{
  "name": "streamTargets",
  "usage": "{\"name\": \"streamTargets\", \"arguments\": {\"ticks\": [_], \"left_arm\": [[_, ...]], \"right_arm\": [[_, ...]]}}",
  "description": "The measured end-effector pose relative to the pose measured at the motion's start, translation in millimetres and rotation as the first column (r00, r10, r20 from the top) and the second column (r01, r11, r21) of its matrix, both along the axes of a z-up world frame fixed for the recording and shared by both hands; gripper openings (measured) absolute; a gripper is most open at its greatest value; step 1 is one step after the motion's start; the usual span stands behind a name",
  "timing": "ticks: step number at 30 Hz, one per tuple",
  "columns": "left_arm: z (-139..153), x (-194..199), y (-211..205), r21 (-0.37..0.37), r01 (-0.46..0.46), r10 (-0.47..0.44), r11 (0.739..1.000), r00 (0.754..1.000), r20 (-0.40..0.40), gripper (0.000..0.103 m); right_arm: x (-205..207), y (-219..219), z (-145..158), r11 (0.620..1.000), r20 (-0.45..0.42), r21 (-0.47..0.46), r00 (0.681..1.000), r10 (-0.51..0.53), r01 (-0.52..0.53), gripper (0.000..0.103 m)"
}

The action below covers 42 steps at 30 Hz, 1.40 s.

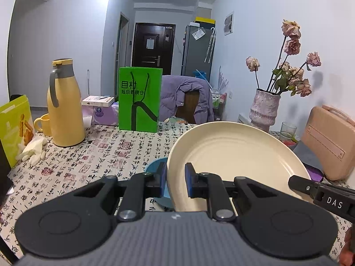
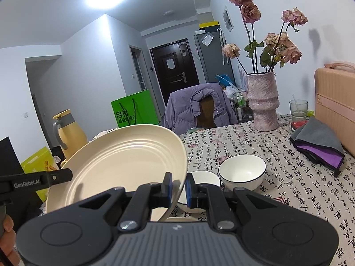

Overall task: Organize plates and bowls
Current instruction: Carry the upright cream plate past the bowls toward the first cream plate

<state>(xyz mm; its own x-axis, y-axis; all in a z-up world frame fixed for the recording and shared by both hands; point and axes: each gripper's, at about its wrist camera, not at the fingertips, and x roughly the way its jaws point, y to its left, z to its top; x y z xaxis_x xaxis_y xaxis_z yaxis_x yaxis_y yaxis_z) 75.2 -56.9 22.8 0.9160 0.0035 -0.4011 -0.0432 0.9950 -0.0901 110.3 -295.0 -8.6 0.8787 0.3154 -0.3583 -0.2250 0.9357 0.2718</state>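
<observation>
— Both grippers are clamped on one cream plate [image 1: 235,157]. Left gripper [image 1: 175,180] has its blue pads pinched on the plate's left rim; right gripper [image 2: 178,187] pinches the opposite rim.

— So the plate is off the table?

— Yes, it hangs tilted between them, above the patterned tablecloth [image 2: 255,139], its ridged inside facing the cameras. In the left view the right gripper's black finger pokes in at the plate's right edge.

— What lies under it?

— On the left, a blue dish [image 1: 155,166] shows just behind the left gripper's pad, partly hidden by the plate. On the right, two white bowls: a larger bowl [image 2: 243,173] with a dark rim line stands free on the cloth, and a smaller bowl [image 2: 204,178] sits just beside it, partly behind the right gripper's finger.

— And farther back?

— A yellow flask [image 1: 65,106] and yellow mug [image 1: 43,124] at the far left, a green bag [image 1: 139,99] upright mid-table, a pink vase [image 2: 263,102] of dried roses, a glass [image 2: 298,108], a folded grey-and-purple cloth [image 2: 317,146] and a pink case [image 2: 335,104] at the right edge. A chair draped with a purple jacket [image 2: 199,108] stands beyond the table.
</observation>
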Motion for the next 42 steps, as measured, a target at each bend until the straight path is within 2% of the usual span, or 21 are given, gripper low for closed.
{"name": "streamTargets", "arguments": {"ticks": [13, 29, 42], "left_arm": [[-14, -10, 3, 0.004, -0.006, 0.006, 1.000, 1.000, 0.004, 0.017], [-42, -16, 13, -0.033, -0.010, 0.008, 0.999, 0.999, -0.038, 0.017], [-58, -16, 16, -0.035, -0.011, 0.009, 0.999, 0.998, -0.062, 0.017]], "right_arm": [[-7, 2, -15, 1.000, -0.029, 0.004, 0.999, 0.020, -0.020, 0.013], [-9, 5, -38, 0.999, -0.082, 0.004, 0.996, 0.042, -0.041, 0.013], [-7, 9, -53, 0.999, -0.119, -0.006, 0.992, 0.048, -0.049, 0.013]]}}
